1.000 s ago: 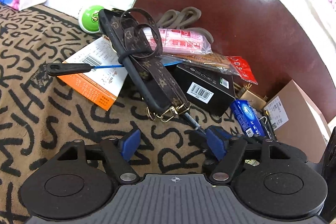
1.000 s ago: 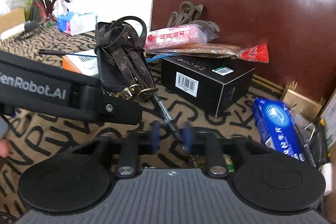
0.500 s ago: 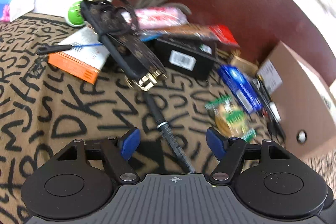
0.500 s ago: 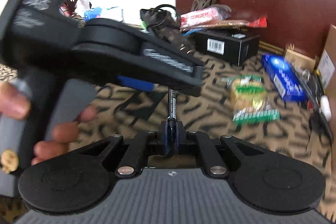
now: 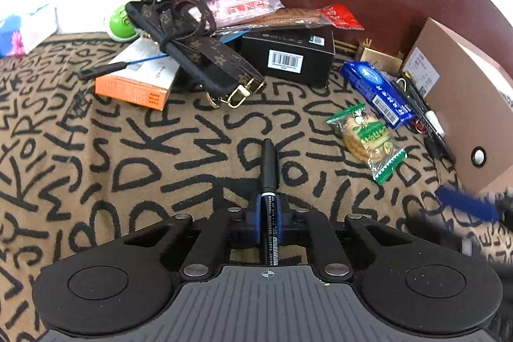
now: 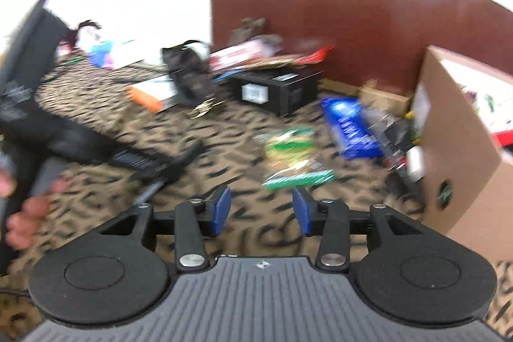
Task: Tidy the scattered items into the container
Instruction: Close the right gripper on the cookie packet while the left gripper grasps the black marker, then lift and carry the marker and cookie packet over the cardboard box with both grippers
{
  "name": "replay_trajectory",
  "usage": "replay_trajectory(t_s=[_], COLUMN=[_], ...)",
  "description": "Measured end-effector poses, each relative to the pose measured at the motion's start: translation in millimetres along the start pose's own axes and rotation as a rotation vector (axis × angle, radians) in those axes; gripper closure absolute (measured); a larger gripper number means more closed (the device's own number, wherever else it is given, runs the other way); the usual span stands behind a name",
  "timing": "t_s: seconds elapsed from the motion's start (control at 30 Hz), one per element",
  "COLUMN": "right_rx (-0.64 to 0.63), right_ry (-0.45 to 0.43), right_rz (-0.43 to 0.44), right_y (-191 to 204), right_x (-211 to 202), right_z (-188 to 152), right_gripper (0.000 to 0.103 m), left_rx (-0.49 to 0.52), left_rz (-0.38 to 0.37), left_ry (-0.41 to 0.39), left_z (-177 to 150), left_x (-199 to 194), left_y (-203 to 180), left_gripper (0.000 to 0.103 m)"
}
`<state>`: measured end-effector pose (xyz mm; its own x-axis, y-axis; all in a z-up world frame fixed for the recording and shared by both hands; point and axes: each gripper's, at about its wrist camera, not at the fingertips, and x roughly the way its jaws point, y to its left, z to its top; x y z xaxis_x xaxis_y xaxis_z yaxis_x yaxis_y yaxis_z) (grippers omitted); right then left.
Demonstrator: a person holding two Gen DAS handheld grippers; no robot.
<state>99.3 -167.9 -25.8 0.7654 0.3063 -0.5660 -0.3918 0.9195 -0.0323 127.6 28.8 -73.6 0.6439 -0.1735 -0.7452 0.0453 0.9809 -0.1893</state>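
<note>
Holding: the left gripper [image 5: 267, 215] pinches a black pen [image 5: 268, 181] between its blue pads, barrel pointing to 12 o'clock above the cloth.
Free tool: the right gripper [image 6: 261, 212] has its jaws spread with nothing between them; its view is badly blurred.
Container: a brown cardboard box [image 5: 461, 104] at 3 o'clock, matte and flat-sided; its inside is hardly visible.
Progress: early, I judge. Only the pen is lifted, and nearly everything lies loose.
Left to do: biscuit packet [image 5: 367, 138] at 2 o'clock, crinkly clear-and-green film; blue packet [image 5: 375, 92] just beyond it, glossy and oblong; black carton [image 5: 288, 55] at 12, rigid with a barcode label; monogram strap [image 5: 198, 44] at 11, supple with brass clasps; orange box [image 5: 138, 79] at 10, flat card.
Surface: patterned cloth [image 5: 96, 165], tan, soft weave with black lettering.
</note>
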Motion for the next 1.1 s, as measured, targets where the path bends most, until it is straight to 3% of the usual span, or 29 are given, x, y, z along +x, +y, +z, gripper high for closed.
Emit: replay_trajectory(t_s=[0.1, 0.17, 0.27, 0.33, 0.4, 0.5, 0.53, 0.63, 0.73, 0.83, 0.93, 1.0, 1.1], right_rx=[0.011, 0.023, 0.012, -0.002, -0.004, 0.007, 0.006, 0.008, -0.004, 0.01, 0.024, 0.031, 0.048], right_ry=[-0.004, -0.004, -0.003, -0.002, 0.006, 0.024, 0.032, 0.036, 0.04, 0.041, 0.047, 0.053, 0.06], right_rz=[-0.03, -0.031, -0.044, -0.057, -0.06, -0.053, -0.047, -0.028, -0.026, -0.021, -0.021, -0.015, -0.002], right_y=[-8.0, -12.0, -13.8, -14.3, -15.2, -16.2, -16.1, -15.2, -12.6, -11.4, -9.9, -7.9, -5.0], right_x=[19.5, 31.8, 49.9, 60.8, 70.9, 83.7, 86.8, 86.9, 80.6, 73.5, 66.4, 59.1, 43.8], right_z=[5.8, 9.0, 12.7, 14.6, 16.6, 18.4, 18.1, 15.4, 11.6, 6.8, 3.3, -0.4, -8.8], right_gripper=[0.045, 0.037, 0.031, 0.03, 0.03, 0.031, 0.037, 0.047, 0.048, 0.048, 0.048, 0.049, 0.049], left_rx=[0.003, 0.001, 0.018, 0.037, 0.046, 0.042, 0.039, 0.068, 0.082, 0.1, 0.126, 0.111, 0.068], left_rz=[-0.013, -0.022, -0.024, -0.016, -0.019, -0.026, -0.026, -0.02, -0.02, -0.014, -0.014, -0.02, -0.072], left_ry=[-0.007, -0.008, -0.007, -0.005, -0.004, -0.014, -0.018, -0.019, -0.015, -0.017, -0.024, -0.017, 0.007], left_z=[-0.5, -0.4, 1.1, 2.2, 2.6, 2.4, 2.3, 3.0, 4.1, 5.3, 6.1, 6.1, 2.6], left_x=[1.0, 1.8, 3.8, 4.9, 5.7, 7.0, 7.6, 8.6, 9.2, 10.8, 13.8, 12.4, 6.0], left_y=[-0.9, -1.1, -1.5, -1.9, -0.6, 1.4, 1.4, -2.0, -3.7, -9.0, -15.1, -14.7, -12.7], left_gripper=[0.072, 0.07, 0.071, 0.083, 0.086, 0.079, 0.079, 0.086, 0.086, 0.07, 0.069, 0.095, 0.096])
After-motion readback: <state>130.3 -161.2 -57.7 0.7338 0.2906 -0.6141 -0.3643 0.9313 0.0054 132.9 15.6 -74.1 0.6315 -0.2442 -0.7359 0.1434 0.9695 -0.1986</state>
